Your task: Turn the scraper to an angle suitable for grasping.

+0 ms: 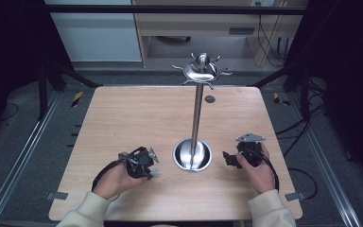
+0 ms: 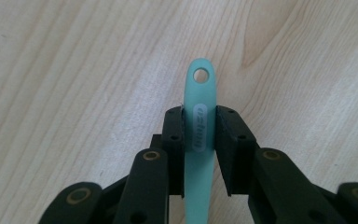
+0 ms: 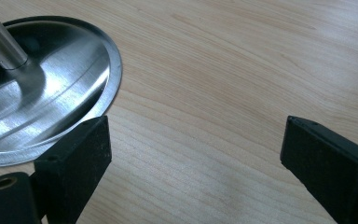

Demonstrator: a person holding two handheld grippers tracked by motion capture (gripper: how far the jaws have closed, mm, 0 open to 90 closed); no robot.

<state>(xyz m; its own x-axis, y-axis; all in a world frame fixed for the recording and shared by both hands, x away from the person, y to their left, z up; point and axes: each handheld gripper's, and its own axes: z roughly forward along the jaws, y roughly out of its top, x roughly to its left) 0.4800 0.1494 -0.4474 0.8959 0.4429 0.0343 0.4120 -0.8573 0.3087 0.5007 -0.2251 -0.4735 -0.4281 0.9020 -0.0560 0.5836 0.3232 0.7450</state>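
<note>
We have one teal handle pinched between the left tongs, its rounded end with the hanging hole poking out past the pads; in the high view a sliver of it shows at the left tongs, low over the worktop just left of the stand's base. What sort of utensil it belongs to we cannot tell, since the rest is hidden below the jaws. The work in hand looks like hanging it on the stand, so we judge the hole must stay clear of the pads (it does now) and be brought up level with one hook, then slipped over the hook tip rather than pushed against it. A firm, square grip matters, because a slim handle can swivel between flat pads. The right tongs stand wide apart, empty, beside the steel base; they could steady the pole. We count one handle, one stand, two tongs, and several hooks, too small to number.
</note>
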